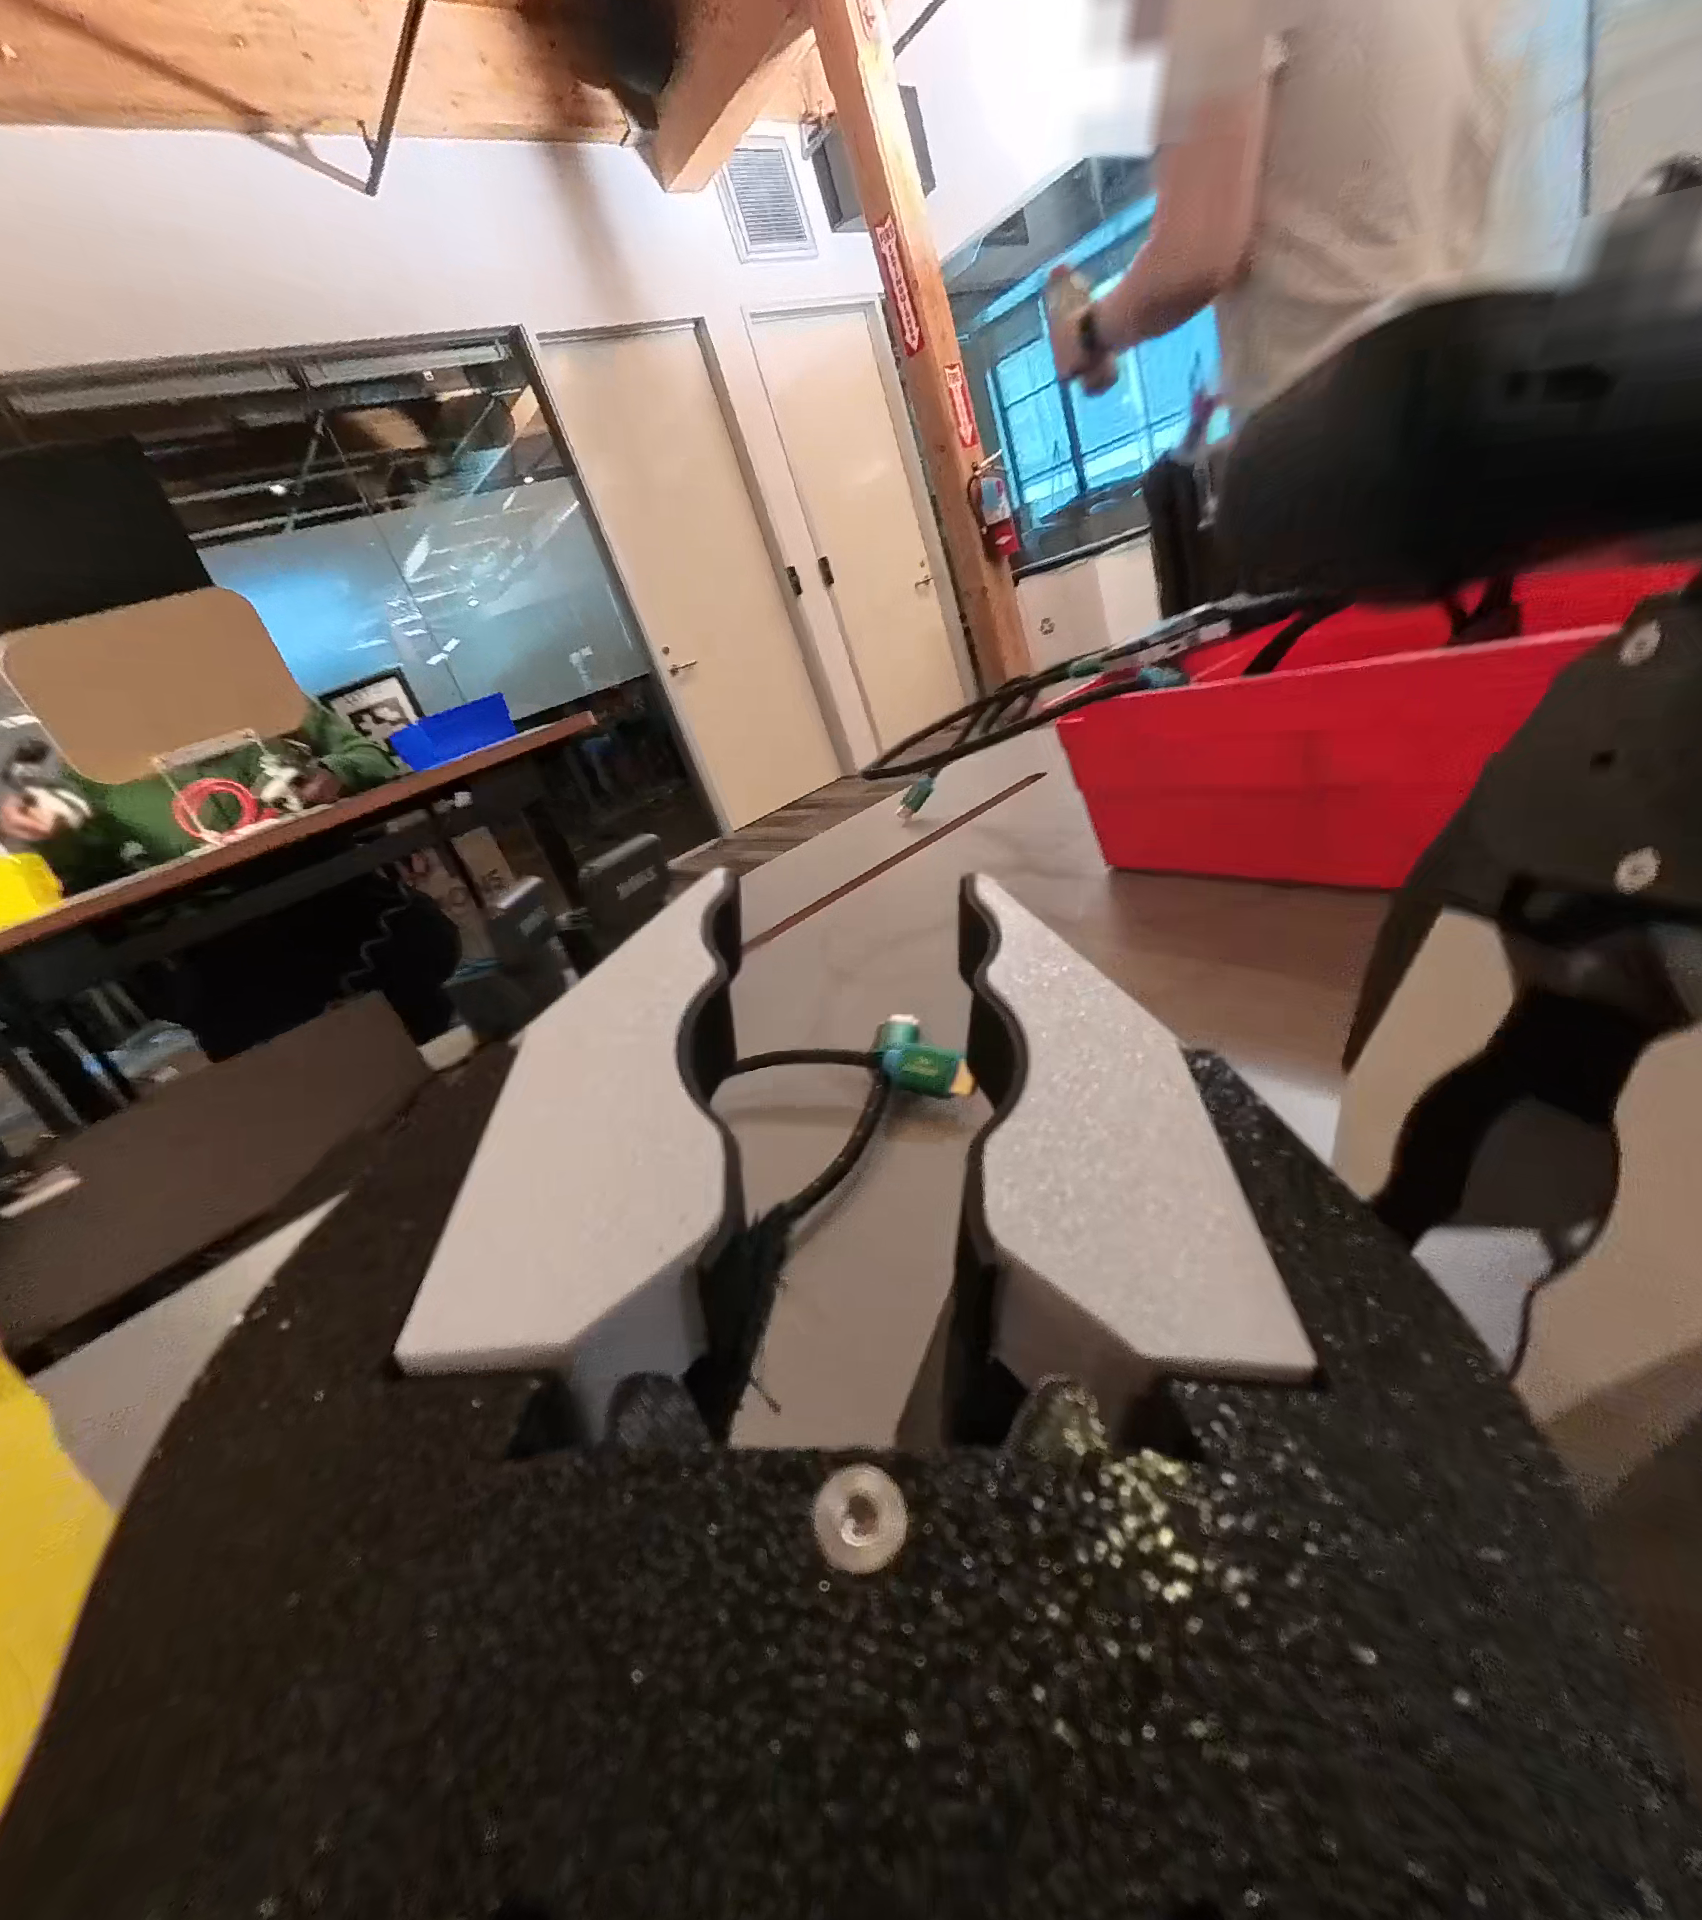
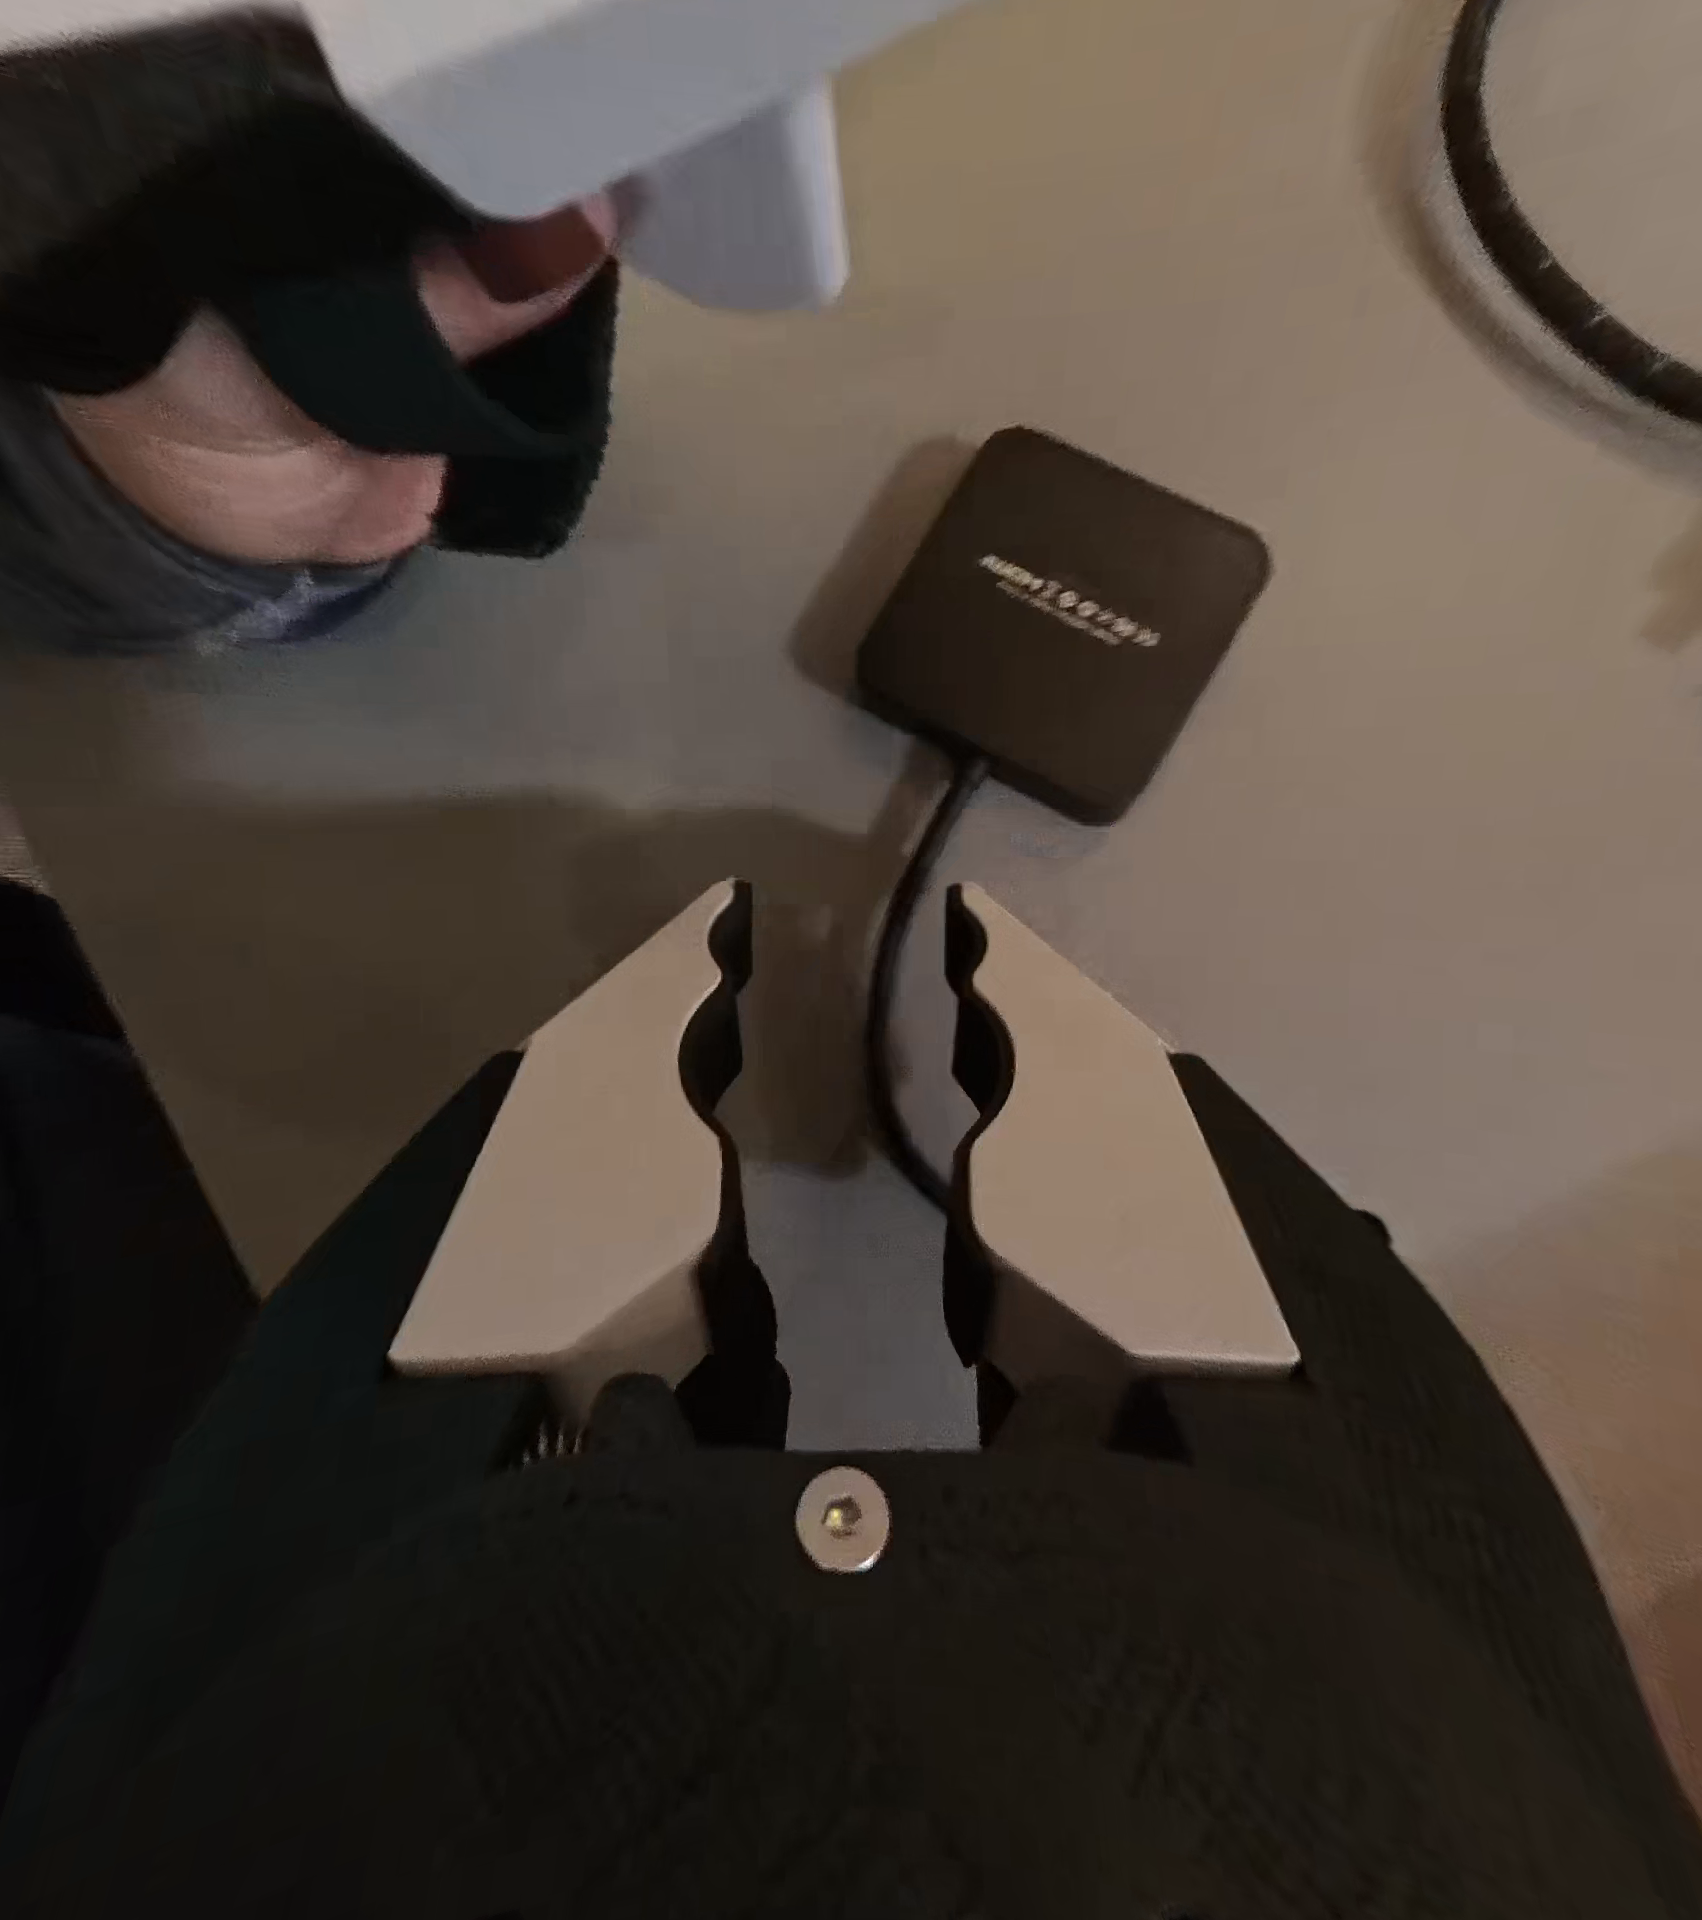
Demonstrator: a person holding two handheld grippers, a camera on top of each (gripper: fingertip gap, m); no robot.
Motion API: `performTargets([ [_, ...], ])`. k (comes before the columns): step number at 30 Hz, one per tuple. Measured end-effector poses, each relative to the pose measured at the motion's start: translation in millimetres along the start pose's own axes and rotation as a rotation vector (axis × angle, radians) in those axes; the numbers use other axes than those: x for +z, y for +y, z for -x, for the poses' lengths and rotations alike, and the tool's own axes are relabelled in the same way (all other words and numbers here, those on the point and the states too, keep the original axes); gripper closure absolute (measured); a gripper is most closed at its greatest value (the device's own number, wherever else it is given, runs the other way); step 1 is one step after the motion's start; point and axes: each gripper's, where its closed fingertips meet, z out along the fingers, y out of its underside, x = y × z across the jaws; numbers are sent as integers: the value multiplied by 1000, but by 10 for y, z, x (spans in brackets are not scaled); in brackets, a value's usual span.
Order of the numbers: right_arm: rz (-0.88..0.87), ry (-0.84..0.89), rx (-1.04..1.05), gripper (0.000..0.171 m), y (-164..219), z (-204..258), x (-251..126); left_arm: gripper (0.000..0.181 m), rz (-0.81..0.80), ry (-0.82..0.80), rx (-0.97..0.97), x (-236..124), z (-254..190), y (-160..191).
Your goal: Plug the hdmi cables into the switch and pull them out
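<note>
HDMI cable (image 1: 831, 1132) lies limp on the surface, green plug (image 1: 914, 1058) ahead of the left tongs (image 1: 852, 914), spread, empty. Right tongs (image 2: 847, 914) spread above the switch (image 2: 1060, 623). Light, floppy; grip the rigid plug body.

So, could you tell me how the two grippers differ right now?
The left gripper points level along the table, framing a green HDMI plug; the right gripper looks down near the black switch. The left view is bright, the right dim. Both are open and empty.
</note>
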Motion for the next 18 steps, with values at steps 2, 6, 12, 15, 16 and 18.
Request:
performTargets([
  [2,32,36,19,136,22,18,63,142,-8,4,-56,-10,30,-23],
  [6,72,143,-25,146,10,-13,110,142,-44,-10,-53,-47,82,-111],
  [12,34,283,-191,169,6,-121,41,129,-34,7,-148,-42,89,-113],
  [15,-62,385,-254,169,-75,-224,-170,121,-30,39,-272,-43,106,-95],
  [16,-93,443,-283,169,-107,-283,-264,119,-27,46,-306,-43,111,-84],
  [18,-158,553,-335,169,-168,-393,-462,112,-17,70,-365,-32,100,-60],
])
